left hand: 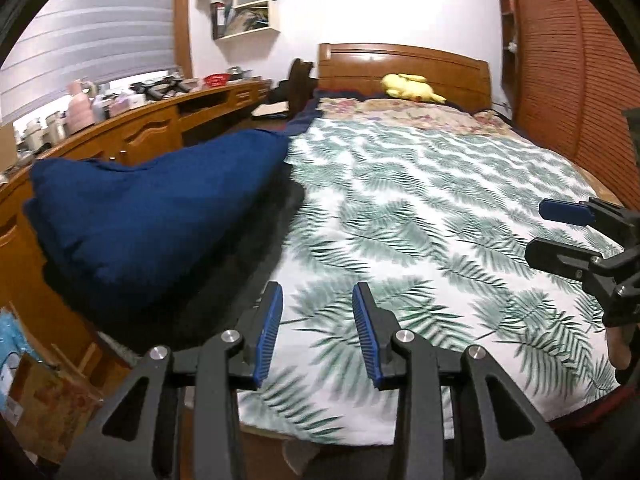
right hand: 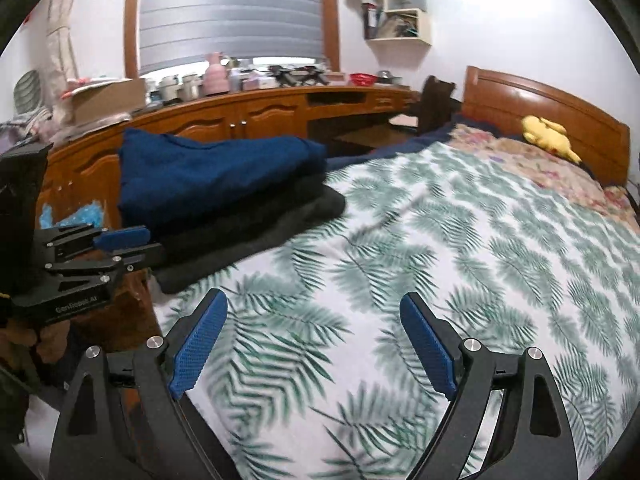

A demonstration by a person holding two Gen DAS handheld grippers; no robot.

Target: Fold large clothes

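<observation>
Both my grippers hover over the foot of the bed, nothing held in either. My left gripper (left hand: 317,334) has its blue-padded fingers parted with a moderate gap, bare leaf-print bedspread (left hand: 420,220) showing between them. My right gripper (right hand: 314,346) is spread wider, fingers well apart, also over the bedspread.

The clothes sit in a stack at the bed's left edge, ahead and to the left of my left gripper. On top, a folded blue garment (right hand: 216,172); under it a dark grey garment (right hand: 256,236), lying flat on the bedspread and sticking out past the blue one toward me. Neither gripper touches the stack.

Far end: yellow plush toy (left hand: 410,87) resting by the wooden headboard (left hand: 404,64). A long wooden cabinet (right hand: 224,120) runs along the wall beside the bed, its top cluttered.
</observation>
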